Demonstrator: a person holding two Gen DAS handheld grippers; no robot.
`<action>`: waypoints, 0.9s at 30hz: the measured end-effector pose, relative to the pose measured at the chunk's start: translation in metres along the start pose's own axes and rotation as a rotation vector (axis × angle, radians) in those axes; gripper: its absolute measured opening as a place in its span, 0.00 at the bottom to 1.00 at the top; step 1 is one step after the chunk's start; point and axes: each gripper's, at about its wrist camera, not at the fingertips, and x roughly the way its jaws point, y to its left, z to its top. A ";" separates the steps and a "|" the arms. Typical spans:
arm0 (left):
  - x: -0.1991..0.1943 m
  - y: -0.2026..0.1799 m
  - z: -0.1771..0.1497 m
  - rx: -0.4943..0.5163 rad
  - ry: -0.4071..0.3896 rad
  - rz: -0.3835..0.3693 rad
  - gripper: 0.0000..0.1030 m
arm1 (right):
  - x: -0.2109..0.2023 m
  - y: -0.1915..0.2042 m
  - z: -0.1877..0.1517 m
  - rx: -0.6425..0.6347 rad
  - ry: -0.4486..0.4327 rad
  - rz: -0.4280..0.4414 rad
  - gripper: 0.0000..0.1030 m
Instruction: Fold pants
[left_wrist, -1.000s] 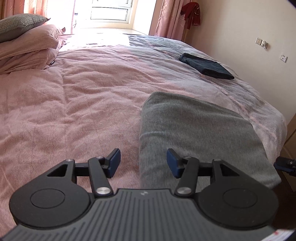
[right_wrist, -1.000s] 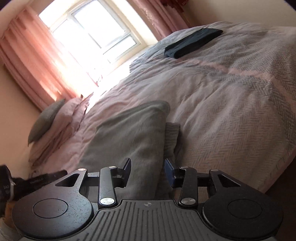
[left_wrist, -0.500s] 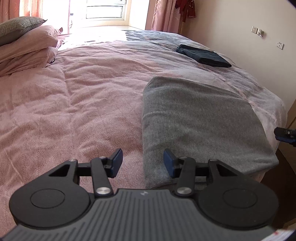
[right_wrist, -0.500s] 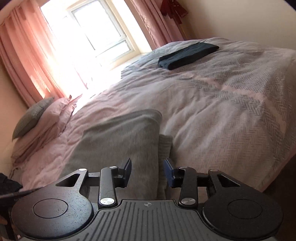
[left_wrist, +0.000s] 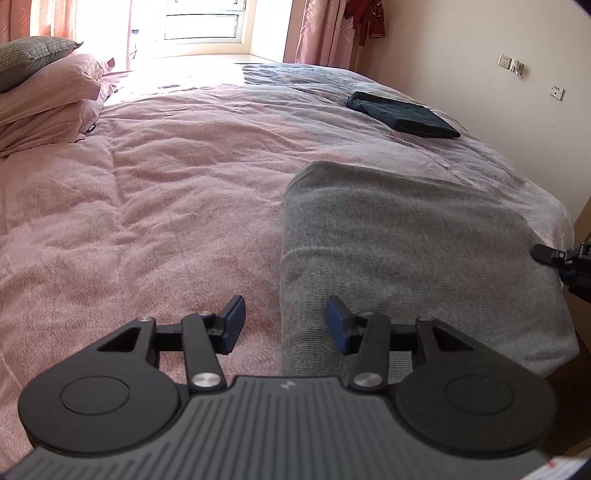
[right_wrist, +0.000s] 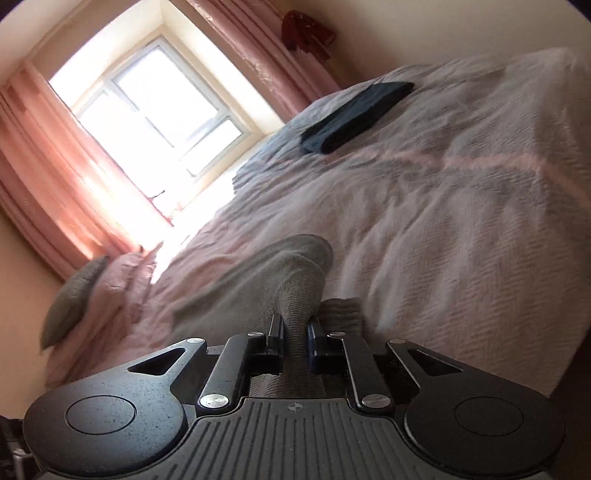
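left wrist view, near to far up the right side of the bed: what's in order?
left gripper → grey pants → folded dark garment → pink curtain by the window

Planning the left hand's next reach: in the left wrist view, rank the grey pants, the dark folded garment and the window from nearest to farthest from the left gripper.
1. Grey pants: nearest, their edge lies between the fingers of the left gripper.
2. Dark folded garment: farther up the bed, on the right.
3. Window: farthest, beyond the bed's far end.
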 end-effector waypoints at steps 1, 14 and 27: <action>0.002 -0.001 0.001 0.002 0.000 -0.003 0.41 | 0.012 -0.004 -0.005 0.006 0.036 -0.046 0.08; 0.043 -0.027 0.075 0.125 -0.066 -0.009 0.37 | 0.034 0.055 0.030 -0.333 -0.056 -0.129 0.19; 0.079 -0.044 0.063 0.198 -0.017 -0.015 0.35 | 0.033 0.048 0.007 -0.410 -0.005 -0.267 0.20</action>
